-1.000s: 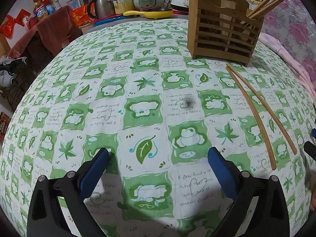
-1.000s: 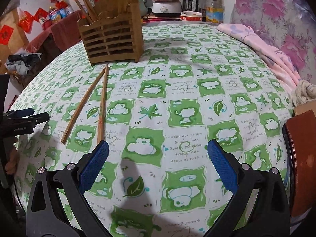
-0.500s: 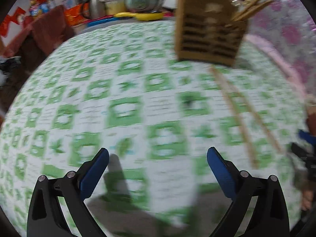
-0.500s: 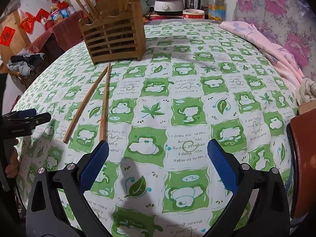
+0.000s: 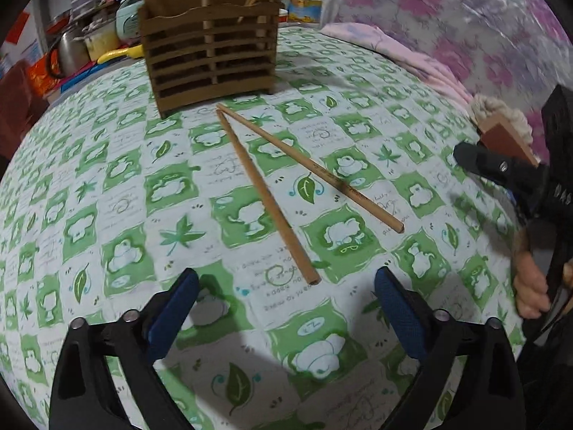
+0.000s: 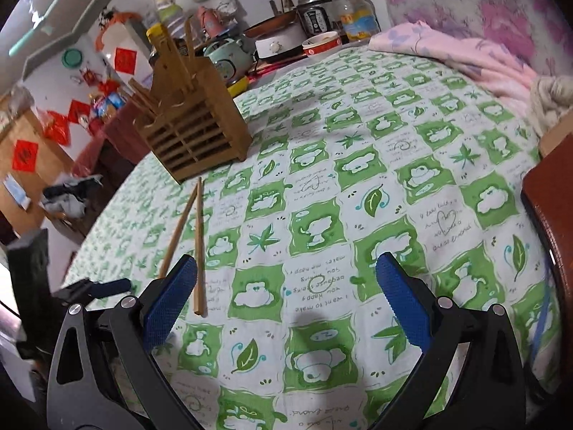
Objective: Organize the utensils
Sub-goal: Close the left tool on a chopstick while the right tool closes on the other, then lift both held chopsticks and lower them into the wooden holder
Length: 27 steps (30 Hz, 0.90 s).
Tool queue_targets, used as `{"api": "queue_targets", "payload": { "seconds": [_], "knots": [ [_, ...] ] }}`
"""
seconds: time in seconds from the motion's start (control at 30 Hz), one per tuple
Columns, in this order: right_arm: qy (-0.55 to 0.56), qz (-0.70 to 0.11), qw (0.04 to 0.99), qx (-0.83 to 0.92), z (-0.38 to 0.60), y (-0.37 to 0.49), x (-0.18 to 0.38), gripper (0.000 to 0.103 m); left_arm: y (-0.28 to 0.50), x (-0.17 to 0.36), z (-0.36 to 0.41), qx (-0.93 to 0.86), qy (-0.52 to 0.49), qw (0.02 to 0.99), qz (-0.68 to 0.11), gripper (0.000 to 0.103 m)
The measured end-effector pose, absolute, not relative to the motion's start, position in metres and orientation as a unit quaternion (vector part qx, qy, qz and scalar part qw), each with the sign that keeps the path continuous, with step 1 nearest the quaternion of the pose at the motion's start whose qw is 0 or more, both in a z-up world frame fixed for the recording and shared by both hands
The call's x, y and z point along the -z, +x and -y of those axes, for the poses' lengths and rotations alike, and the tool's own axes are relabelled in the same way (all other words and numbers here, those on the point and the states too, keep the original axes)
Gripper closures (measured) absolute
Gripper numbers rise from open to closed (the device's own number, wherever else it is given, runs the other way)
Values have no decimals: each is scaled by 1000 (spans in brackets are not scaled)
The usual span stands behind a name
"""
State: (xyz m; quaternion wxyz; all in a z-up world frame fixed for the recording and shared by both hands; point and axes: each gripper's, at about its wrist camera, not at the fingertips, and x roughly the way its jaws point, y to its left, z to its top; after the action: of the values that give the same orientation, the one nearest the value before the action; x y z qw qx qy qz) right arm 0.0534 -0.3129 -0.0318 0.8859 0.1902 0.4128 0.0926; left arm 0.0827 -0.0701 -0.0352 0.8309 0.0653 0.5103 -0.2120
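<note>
Two loose chopsticks (image 5: 283,182) are lying on the green-check tablecloth (image 5: 118,186) in a narrow V, far tips nearly touching just in front of the slatted wooden utensil holder (image 5: 211,53), which is already holding more chopsticks upright. Since a second ago we're swinging the left gripper (image 5: 286,308) round: the pair was off at the right edge of its view, now it's sitting dead centre, nearest butt end just ahead of the jaws. Jaws spread wide, nothing in them. The right gripper (image 6: 286,290) is also tilting in, also spread and empty, its left pad beside the same pair. We're reading this as lining up the pick; grasp not made yet, holder drop-off still to come.
</note>
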Motion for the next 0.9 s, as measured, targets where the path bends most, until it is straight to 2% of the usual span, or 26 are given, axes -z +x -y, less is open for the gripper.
{"api": "queue_targets", "payload": {
  "seconds": [0.07,0.13,0.17,0.23,0.3,0.43,0.5,0.6,0.67,0.8,0.83,0.9],
  "knots": [
    [189,-410,887,-95,312,53,31,7,83,36,74,201,81,836,-505,25],
    [185,-407,889,-97,310,52,30,7,84,35,75,200,85,839,-499,49],
    [184,-407,889,-99,309,52,30,7,84,35,74,199,84,840,-498,55],
    [185,-407,889,-100,309,52,30,7,86,33,66,191,77,842,-498,81],
    [187,-405,889,-105,309,52,30,7,89,33,53,178,64,843,-504,95],
    [165,-401,890,-139,298,50,26,8,93,33,9,136,28,850,-508,97],
    [138,-407,887,-165,285,50,25,16,92,33,-13,126,6,853,-507,97],
    [72,-435,877,-192,256,53,28,33,90,32,-31,120,-12,855,-505,97],
    [27,-451,870,-197,238,55,31,49,90,31,-38,119,-18,855,-504,97],
    [-46,-465,859,-208,206,54,35,64,88,31,-45,121,-20,854,-505,96],
    [-61,-471,854,-213,197,54,38,71,89,32,-44,121,-15,854,-505,96],
    [-75,-474,852,-209,191,54,40,77,89,32,-41,122,0,856,-503,96]
  ]
}}
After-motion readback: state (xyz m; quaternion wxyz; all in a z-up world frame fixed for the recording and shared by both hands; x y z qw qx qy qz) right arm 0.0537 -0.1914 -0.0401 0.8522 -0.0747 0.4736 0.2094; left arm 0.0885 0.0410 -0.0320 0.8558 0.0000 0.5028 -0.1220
